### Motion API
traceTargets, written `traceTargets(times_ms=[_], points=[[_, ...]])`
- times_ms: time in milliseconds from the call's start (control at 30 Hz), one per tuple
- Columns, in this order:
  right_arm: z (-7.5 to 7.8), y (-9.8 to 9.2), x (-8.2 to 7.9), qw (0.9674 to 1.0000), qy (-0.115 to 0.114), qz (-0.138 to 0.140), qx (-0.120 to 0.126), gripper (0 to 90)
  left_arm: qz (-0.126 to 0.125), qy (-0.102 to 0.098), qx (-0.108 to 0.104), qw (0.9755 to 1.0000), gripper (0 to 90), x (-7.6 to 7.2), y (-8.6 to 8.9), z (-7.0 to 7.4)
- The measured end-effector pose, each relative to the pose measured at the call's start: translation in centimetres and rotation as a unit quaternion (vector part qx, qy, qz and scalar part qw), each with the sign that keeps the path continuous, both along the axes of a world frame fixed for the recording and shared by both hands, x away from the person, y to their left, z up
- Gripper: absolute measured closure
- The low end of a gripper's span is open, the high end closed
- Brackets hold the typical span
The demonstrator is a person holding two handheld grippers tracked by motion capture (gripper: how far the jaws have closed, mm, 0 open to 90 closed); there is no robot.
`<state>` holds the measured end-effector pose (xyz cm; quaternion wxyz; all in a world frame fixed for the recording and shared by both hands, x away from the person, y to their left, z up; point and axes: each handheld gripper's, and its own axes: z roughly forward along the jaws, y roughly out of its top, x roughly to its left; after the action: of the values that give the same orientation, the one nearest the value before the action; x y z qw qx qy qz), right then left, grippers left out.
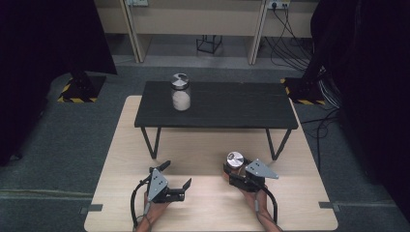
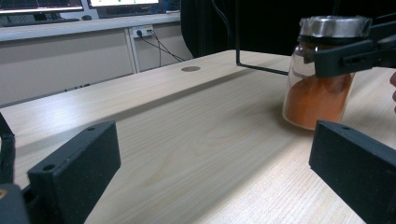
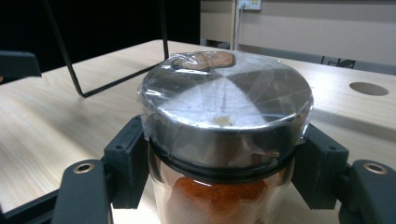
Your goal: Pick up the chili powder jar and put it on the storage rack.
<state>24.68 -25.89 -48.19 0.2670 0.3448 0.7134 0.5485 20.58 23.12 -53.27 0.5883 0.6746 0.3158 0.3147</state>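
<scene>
A glass jar of orange powder [image 2: 320,93] with a shiny metal lid [image 3: 224,88] stands upright on the light wooden table [image 1: 208,208], at the front right. My right gripper [image 1: 235,168] is shut on the jar just below the lid, with a black pad [image 3: 125,165] on each side. My left gripper [image 1: 178,174] rests at the front left, open and with nothing in it, its jaws wide apart [image 2: 215,182] and pointing towards the orange jar. A second jar, holding white powder [image 1: 180,93], stands on the left part of a black raised shelf [image 1: 241,106].
The black shelf stands on thin metal legs [image 1: 151,140] across the far half of the table, with room underneath. A round cable hole [image 2: 190,68] sits in the tabletop. Desks, cables and dark curtains lie beyond the table.
</scene>
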Motion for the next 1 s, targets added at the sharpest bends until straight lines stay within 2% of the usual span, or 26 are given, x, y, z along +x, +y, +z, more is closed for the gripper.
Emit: traceTargets(times_ms=[500,667,767,1000], points=[[1.6,-1.0,-0.9,0.9997,-0.019,-0.007,0.012,31.2,0.001,0.000,0.001,1.0000,1.4,0.0,0.0,0.0],[2.7,-1.6,-1.2,0.9995,-0.022,-0.010,0.020,31.2,0.002,0.000,0.002,1.0000,1.4,0.0,-0.1,0.0],[3.7,-2.1,-1.2,0.9997,-0.019,-0.006,0.013,31.2,0.003,0.000,0.002,1.0000,1.4,0.0,-0.1,0.0],[4.8,-2.6,-1.5,0.9996,-0.023,-0.009,0.014,31.2,0.002,0.000,0.001,1.0000,1.4,0.0,-0.1,0.0]])
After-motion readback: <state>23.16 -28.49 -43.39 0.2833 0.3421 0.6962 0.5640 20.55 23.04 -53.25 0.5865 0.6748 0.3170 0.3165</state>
